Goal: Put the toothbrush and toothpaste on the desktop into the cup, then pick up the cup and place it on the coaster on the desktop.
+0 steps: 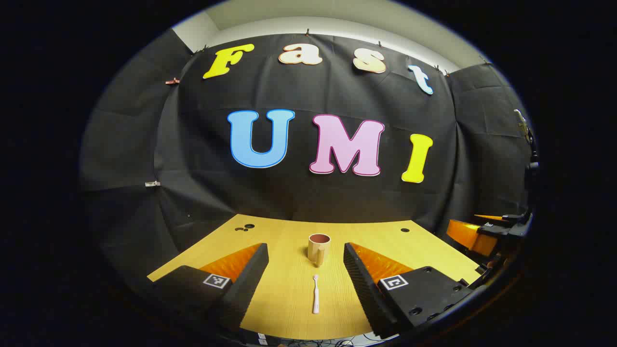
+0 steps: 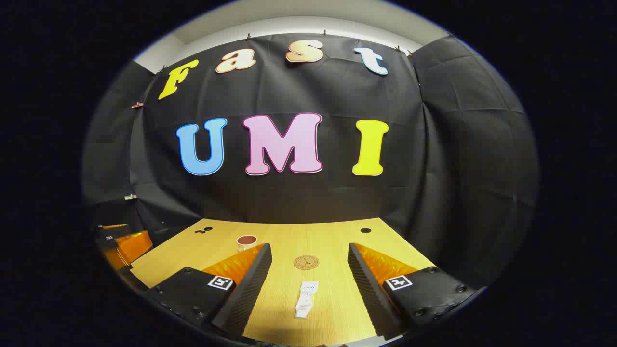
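Toothbrush [image 1: 315,300] is seen lying flat on the table [image 1: 289,299], between the parted fingers of the left tongs [image 1: 305,270], with the cup [image 1: 318,247] upright just beyond it. Toothpaste [image 2: 305,300] lies between the parted fingers of the right tongs [image 2: 309,270], the coaster [image 2: 306,262] beyond it. Nothing is gripped.

toothpaste [image 2: 306,300] between open jaws, coaster [image 2: 306,262] beyond
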The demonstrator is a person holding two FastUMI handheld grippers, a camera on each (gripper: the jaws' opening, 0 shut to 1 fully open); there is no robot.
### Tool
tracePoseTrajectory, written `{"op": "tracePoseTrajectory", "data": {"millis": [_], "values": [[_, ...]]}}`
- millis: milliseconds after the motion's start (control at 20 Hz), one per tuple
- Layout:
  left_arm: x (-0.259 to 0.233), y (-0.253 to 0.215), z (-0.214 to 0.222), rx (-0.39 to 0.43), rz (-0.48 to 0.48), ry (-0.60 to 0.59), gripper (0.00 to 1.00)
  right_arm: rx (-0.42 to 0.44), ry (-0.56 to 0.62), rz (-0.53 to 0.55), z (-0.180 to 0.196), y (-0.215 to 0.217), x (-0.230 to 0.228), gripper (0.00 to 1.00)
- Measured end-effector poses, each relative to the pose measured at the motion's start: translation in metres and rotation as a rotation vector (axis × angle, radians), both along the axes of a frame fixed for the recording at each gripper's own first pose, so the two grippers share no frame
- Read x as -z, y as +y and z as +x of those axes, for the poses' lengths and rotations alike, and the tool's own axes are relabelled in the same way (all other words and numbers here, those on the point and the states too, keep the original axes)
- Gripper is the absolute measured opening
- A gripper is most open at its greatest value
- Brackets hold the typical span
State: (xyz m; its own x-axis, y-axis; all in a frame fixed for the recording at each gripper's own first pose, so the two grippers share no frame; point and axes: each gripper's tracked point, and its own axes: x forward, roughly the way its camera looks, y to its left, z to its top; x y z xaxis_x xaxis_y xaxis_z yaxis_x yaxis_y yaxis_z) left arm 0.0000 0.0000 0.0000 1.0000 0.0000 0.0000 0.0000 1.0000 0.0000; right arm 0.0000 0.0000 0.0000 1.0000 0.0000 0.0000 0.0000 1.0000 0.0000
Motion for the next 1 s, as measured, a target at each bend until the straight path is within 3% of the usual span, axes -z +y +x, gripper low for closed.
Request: {"op": "tracePoseTrajectory", "data": {"millis": [350, 1000], "values": [[-0.002, -0.014, 0.025, 0.028, 0.053, 0.005, 0.97, -0.048, 0.018, -0.006, 0.026, 0.012, 0.007, 0.98], [0.013, -0.023, 0.054, 0.055, 0.06, 0.044, 0.98, -0.016, 0.13, -0.035, 0.053, -0.001, 0.039, 0.98]]}}
